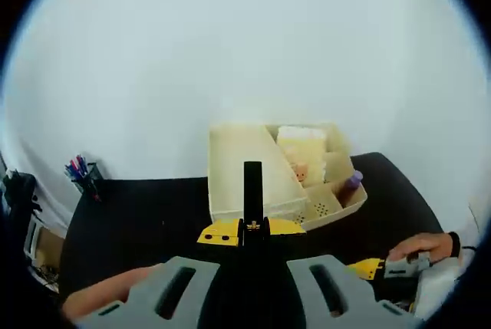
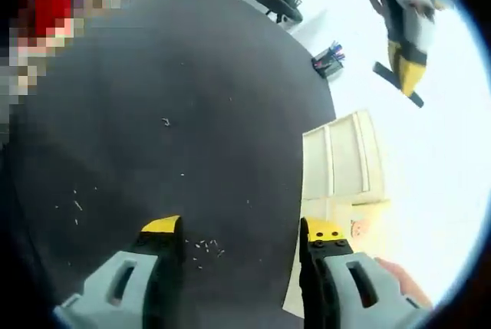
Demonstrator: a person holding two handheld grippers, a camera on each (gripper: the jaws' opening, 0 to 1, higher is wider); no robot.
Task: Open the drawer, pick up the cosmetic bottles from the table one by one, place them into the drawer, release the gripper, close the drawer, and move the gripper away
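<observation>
The left tongs are closed, jaw tips meeting with nothing between them, raised above the black worktop. The right tongs are open and empty, jaws wide apart over the bare worktop. Beyond the left tongs, at the worktop's far edge, stands a cream organizer; a purple-capped bottle lies in its pulled-out drawer. A pen cup sits at the far left corner.

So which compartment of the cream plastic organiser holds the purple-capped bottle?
The right-end compartment in the left gripper view: the purple-capped bottle leans there; the other compartments hold pale items or look empty.
</observation>
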